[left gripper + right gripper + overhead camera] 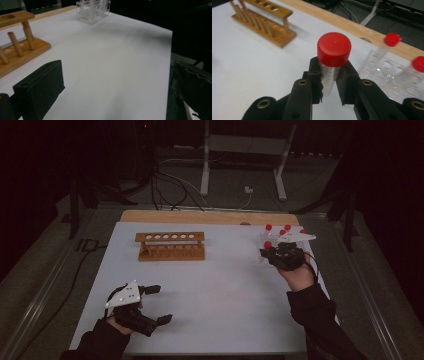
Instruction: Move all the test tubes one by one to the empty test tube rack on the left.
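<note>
High view: the right tool is clamped on a red-capped tube at the right side of the white desk, just beside the clear rack where more red-capped tubes stand. The wooden rack, its row of holes unfilled, lies well apart to the left of the held tube and nearer the far edge. The left tool hovers near the front left, jaws apart, holding nothing; it is the nearer one to the wooden rack.

Left gripper view: one black jaw rises at lower left, the wooden rack lies just beyond it, and the clear rack stands far off.

Right gripper view: the jaws press on the tube just below its red cap, long axis upright. The wooden rack lies to the upper left, so I judge the carry must go that way.
</note>
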Demonstrator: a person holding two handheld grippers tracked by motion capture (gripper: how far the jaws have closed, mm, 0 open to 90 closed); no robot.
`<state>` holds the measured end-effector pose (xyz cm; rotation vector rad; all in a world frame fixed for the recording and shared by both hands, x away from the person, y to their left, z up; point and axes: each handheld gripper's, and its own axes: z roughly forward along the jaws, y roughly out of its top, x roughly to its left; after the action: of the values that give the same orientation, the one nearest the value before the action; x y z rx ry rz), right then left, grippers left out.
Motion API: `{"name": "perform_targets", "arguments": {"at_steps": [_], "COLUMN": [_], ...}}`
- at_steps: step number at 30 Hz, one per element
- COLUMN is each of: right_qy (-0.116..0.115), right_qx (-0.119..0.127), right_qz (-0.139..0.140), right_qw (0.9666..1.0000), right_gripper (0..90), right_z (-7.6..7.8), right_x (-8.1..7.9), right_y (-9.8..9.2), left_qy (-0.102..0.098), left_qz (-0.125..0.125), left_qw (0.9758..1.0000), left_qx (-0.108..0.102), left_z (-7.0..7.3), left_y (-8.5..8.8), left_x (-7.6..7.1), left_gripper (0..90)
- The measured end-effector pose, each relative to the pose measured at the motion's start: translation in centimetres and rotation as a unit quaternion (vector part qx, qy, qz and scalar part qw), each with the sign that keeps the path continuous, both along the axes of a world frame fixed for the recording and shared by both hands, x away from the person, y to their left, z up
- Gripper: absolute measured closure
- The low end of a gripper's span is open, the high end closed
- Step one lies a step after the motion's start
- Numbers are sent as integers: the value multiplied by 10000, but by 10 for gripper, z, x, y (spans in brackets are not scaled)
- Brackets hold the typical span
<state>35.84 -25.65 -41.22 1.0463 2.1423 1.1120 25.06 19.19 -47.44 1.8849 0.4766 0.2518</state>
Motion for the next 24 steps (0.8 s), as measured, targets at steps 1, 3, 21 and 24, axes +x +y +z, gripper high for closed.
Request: {"name": "perform_targets", "arguments": {"at_steps": [1, 3, 21, 24], "right_qy": [7, 22, 101, 130], "right_qx": [-25, -26, -40, -37], "right_qz": [33, 129, 822, 919], "right_qw": [10000, 9999, 9966, 9957], "right_gripper": [746, 746, 746, 746], "right_z": [-1, -3, -24, -26], "right_x": [-1, -4, -34, -38], "right_y": [3, 9, 52, 57], "left_qy": [3, -10, -176, -206], "left_qz": [-33, -41, -273, -296], "left_qw": [10000, 10000, 9994, 9993], "left_qx": [6, 30, 142, 141], "left_z": [1, 3, 27, 31], "left_y": [-1, -3, -30, -36], "left_x": [1, 2, 13, 16], "left_gripper": [4, 4, 3, 4]}}
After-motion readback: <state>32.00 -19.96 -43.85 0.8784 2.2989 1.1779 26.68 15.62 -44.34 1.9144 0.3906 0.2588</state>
